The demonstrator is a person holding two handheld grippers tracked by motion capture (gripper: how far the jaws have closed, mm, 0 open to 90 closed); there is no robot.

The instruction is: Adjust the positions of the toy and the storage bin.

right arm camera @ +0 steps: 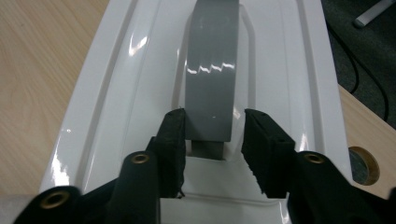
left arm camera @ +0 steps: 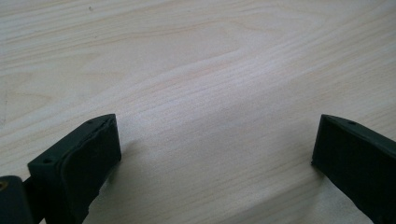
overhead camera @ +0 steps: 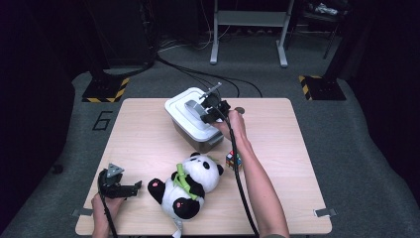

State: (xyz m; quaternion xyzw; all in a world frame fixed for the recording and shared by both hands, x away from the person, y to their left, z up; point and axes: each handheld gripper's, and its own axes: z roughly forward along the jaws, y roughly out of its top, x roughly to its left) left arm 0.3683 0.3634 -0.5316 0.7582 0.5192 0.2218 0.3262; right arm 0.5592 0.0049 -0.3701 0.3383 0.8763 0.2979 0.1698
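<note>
The grey arched plastic handle (right arm camera: pixel 210 79) sits on the white glossy plastic lid (right arm camera: pixel 116 93) of the grey rectangular storage bin (overhead camera: pixel 198 141) at the far middle of the pale wooden surface (overhead camera: pixel 148 148). The lid is on the bin. The right tool (right arm camera: pixel 212 133) straddles the handle's near end, jaws slightly apart with gaps on both sides, so no grip is made; lifting looks undone. The left tool (left arm camera: pixel 212 149) rests wide apart, empty, over bare wood. A plush panda (overhead camera: pixel 190 186) and colourful puzzle cube (overhead camera: pixel 233 159) lie nearer, clear of the bin.

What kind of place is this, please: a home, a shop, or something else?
Probably a lab or recording studio. Black stand bases with yellow-black hazard tape sit on grey carpet, cables run across the floor, and a number "6" is marked beside the wooden table.
</note>
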